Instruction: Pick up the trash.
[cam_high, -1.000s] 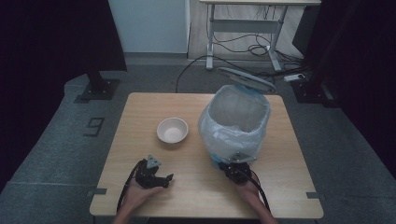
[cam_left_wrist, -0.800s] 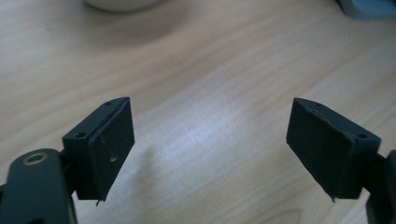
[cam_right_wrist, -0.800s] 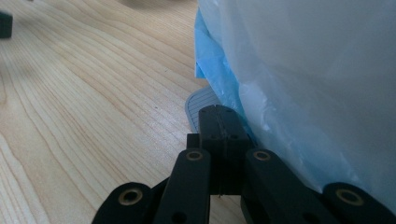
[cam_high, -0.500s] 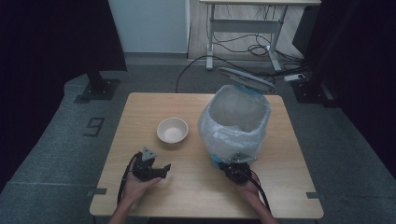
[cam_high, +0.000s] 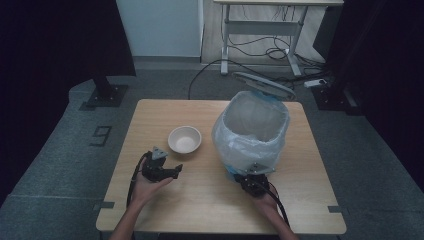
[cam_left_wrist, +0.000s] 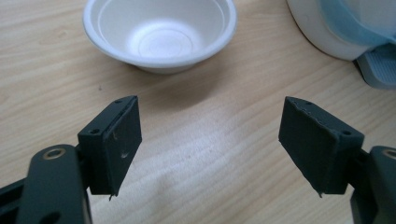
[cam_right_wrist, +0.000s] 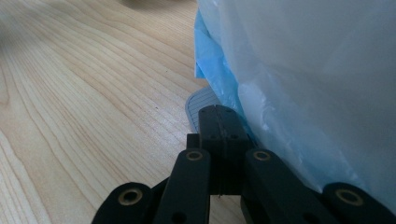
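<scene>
The left gripper (cam_high: 172, 171) hangs over the table (cam_high: 200, 200) just short of the white bowl (cam_high: 184, 139), its jaws spread with nothing between them, though they have just been narrowing. Coming at the thin rim askew could tip or skate the light bowl away. To the right, the right gripper (cam_high: 251, 176), pressed together, bears on the pedal (cam_right_wrist: 198, 108) of the bag-lined bin (cam_high: 252, 132), whose lid (cam_high: 263, 84) stands up; a slip off the pedal would probably drop that lid.
</scene>
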